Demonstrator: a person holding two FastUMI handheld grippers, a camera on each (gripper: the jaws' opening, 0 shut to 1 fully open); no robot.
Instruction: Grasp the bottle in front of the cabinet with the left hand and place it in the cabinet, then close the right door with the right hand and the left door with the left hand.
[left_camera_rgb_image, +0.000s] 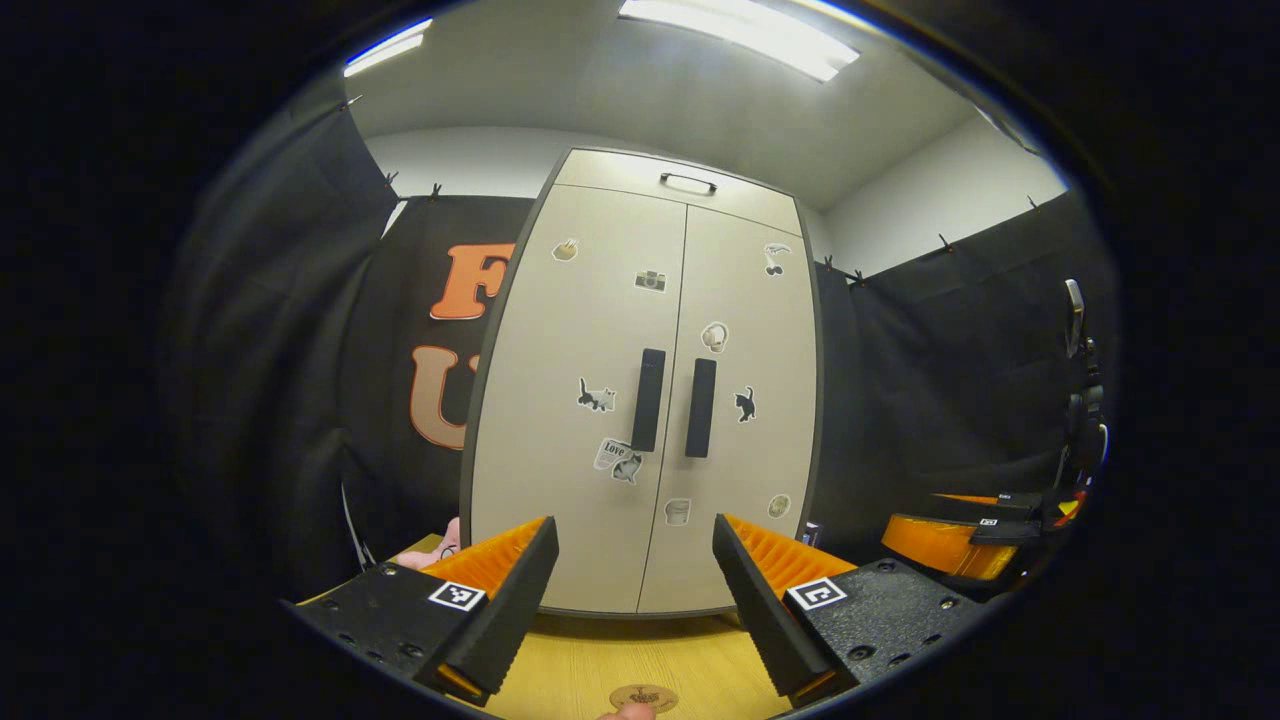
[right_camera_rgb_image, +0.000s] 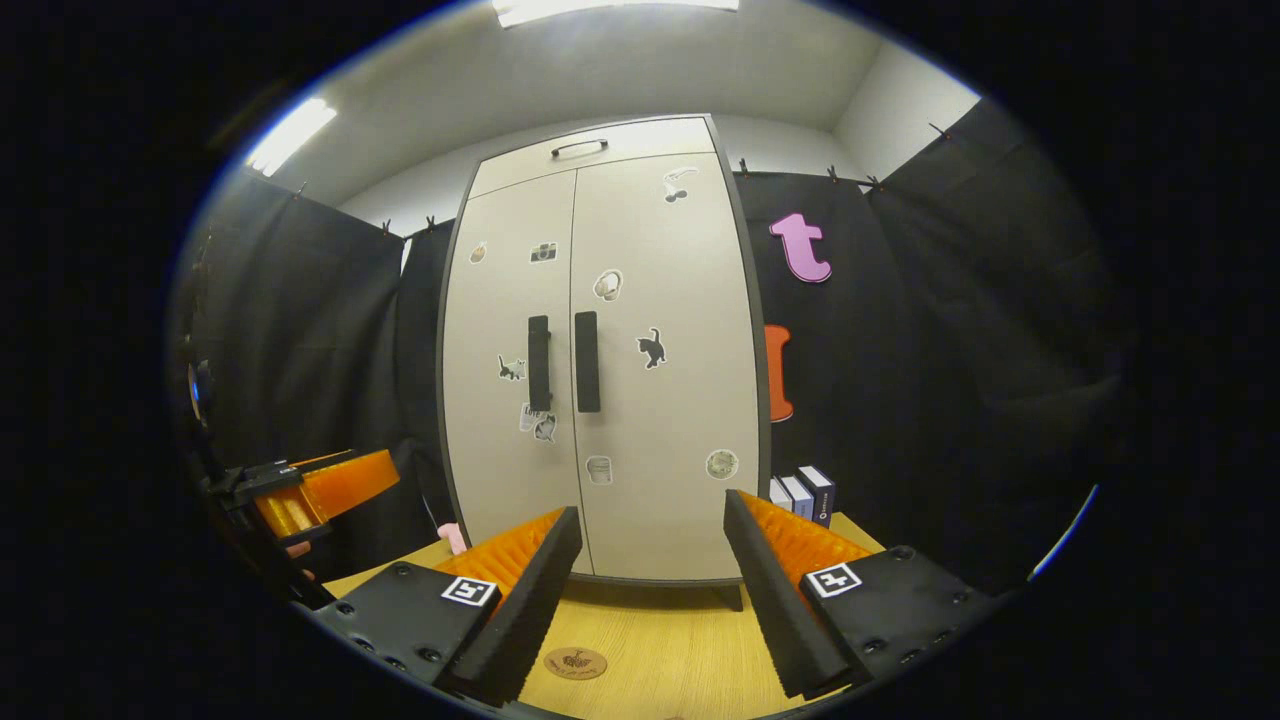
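A tall pale cabinet (left_camera_rgb_image: 600, 330) stands on the wooden table, both doors shut flush, with two dark vertical handles (left_camera_rgb_image: 648, 399) side by side at the middle seam. Small stickers dot both doors. My left gripper (left_camera_rgb_image: 633, 525) is open in front of the cabinet's lower half, a short way back, with nothing between its fingers. In the right gripper view the same cabinet (right_camera_rgb_image: 640, 420) stands straight ahead with its doors shut. My right gripper (right_camera_rgb_image: 652, 508) is open and holds nothing. Each view also catches the other gripper off to the side: the right gripper (left_camera_rgb_image: 960, 540) and the left gripper (right_camera_rgb_image: 320, 490).
A round wooden coaster (right_camera_rgb_image: 575, 662) lies on the yellow table (right_camera_rgb_image: 660, 640) in front of the cabinet. Several small boxes (right_camera_rgb_image: 805, 495) stand upright beside the cabinet's right side. Something pink (right_camera_rgb_image: 453, 537) peeks out at its left foot. Black cloth walls close in on both sides.
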